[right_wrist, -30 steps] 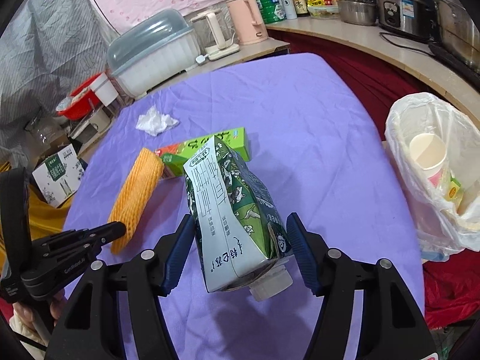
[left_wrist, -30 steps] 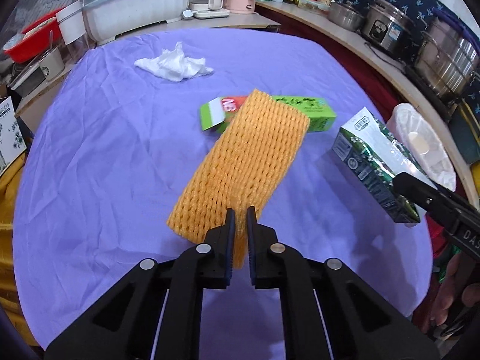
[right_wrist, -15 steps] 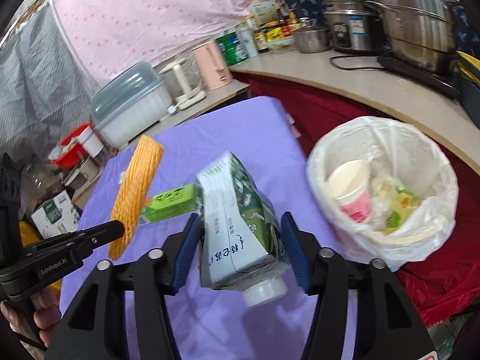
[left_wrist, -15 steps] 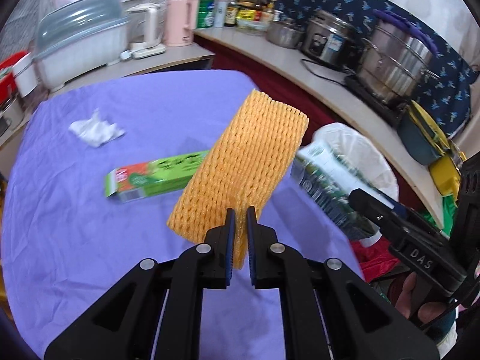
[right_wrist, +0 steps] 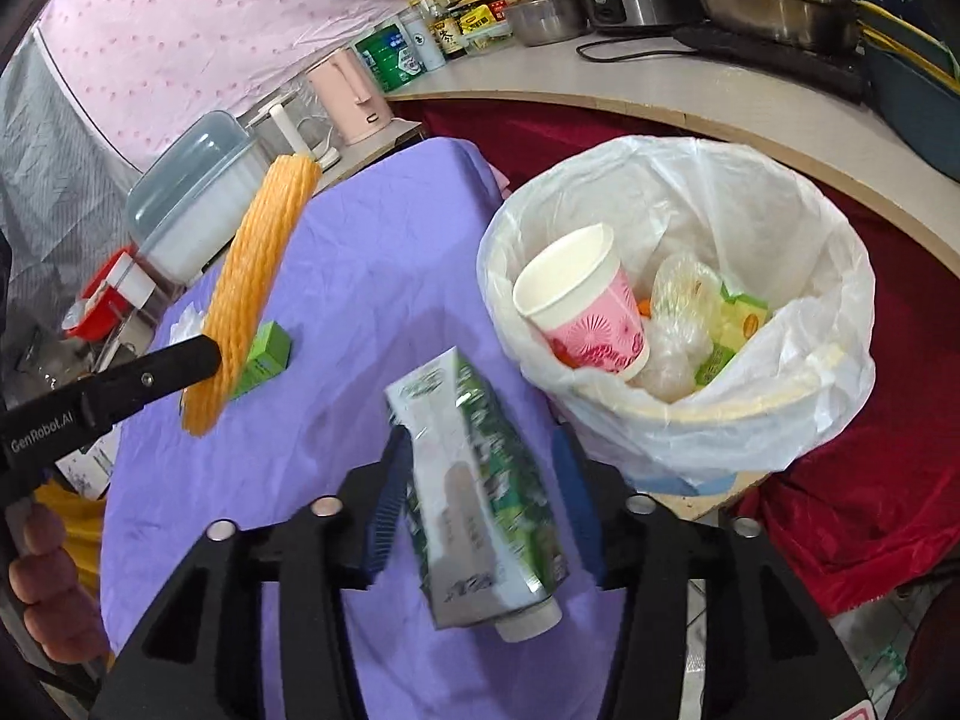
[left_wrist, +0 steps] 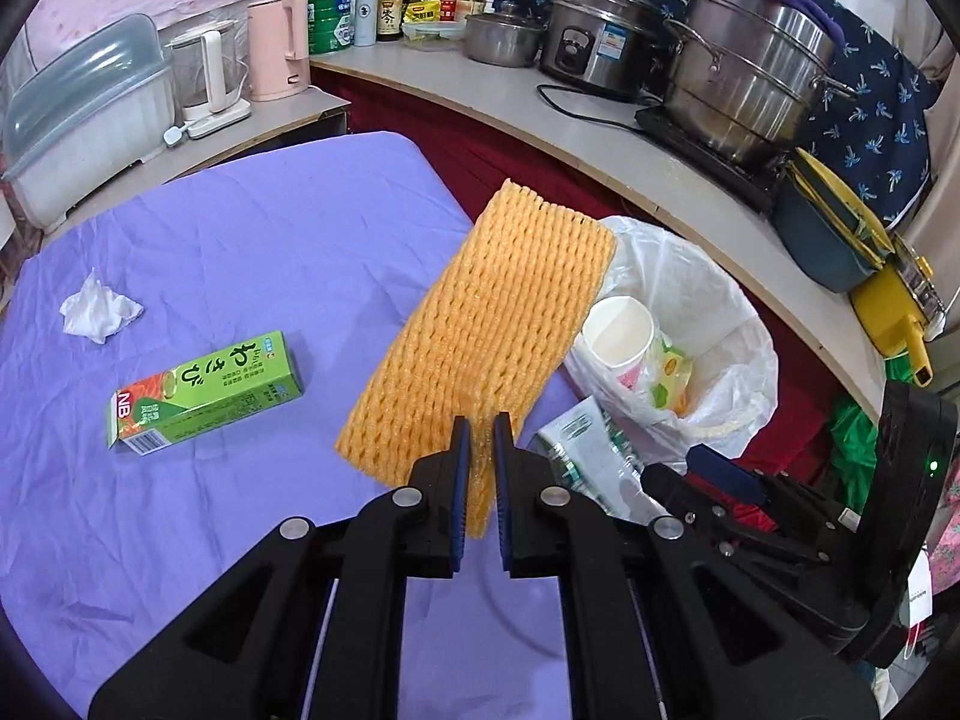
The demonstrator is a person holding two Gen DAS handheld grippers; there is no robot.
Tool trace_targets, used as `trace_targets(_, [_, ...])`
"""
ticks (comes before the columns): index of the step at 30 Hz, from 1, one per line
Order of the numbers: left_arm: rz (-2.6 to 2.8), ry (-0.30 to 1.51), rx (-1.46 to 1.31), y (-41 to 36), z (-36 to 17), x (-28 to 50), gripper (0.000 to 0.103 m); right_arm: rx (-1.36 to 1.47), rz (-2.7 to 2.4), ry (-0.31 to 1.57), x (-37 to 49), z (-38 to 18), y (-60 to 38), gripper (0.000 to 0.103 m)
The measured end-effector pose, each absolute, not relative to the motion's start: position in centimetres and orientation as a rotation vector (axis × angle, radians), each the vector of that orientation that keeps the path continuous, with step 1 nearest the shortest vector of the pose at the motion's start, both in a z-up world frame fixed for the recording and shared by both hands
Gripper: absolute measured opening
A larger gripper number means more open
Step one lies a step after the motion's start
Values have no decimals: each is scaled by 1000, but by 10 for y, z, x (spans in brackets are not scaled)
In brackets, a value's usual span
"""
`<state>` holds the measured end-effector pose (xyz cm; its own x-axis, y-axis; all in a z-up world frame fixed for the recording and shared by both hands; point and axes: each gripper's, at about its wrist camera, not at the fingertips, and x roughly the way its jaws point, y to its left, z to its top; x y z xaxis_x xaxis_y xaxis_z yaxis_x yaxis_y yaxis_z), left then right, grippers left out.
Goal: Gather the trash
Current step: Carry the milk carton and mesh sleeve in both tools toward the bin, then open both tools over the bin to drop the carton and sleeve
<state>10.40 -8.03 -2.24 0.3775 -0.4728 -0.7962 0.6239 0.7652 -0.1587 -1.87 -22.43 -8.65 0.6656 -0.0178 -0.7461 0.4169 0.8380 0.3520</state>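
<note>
Orange foam net (left_wrist: 480, 336): pinched in left gripper (left_wrist: 478, 438), raised beside the white-bagged trash bin (right_wrist: 678, 420)
Milk carton (right_wrist: 480, 480): between right gripper (right_wrist: 480, 480) pads — blurred, grip unclear
Green wasabi box (left_wrist: 204, 393), crumpled tissue (left_wrist: 99, 306): on purple tablecloth (left_wrist: 240, 240)

Both grippers are matte black plastic with silver round screws and blue ribbed finger pads (left_wrist: 459, 480). White "GenRobot.AI" lettering marks the left gripper (right_wrist: 207, 360). Bare-skinned fingers (right_wrist: 42, 588) grip its handle
</note>
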Motion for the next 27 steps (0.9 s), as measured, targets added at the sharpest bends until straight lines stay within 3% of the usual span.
trace_targets(4, [-696, 971, 172, -73, -26, 103, 8, 523, -224, 838, -19, -97, -213, 64])
trace_targets(7, [-691, 980, 171, -67, -30, 100, 8, 506, -223, 871, -16, -106, -208, 65])
trace_targets(27, [-675, 1014, 181, -58, -41, 88, 8, 468, -239, 884, -8, -118, -203, 61])
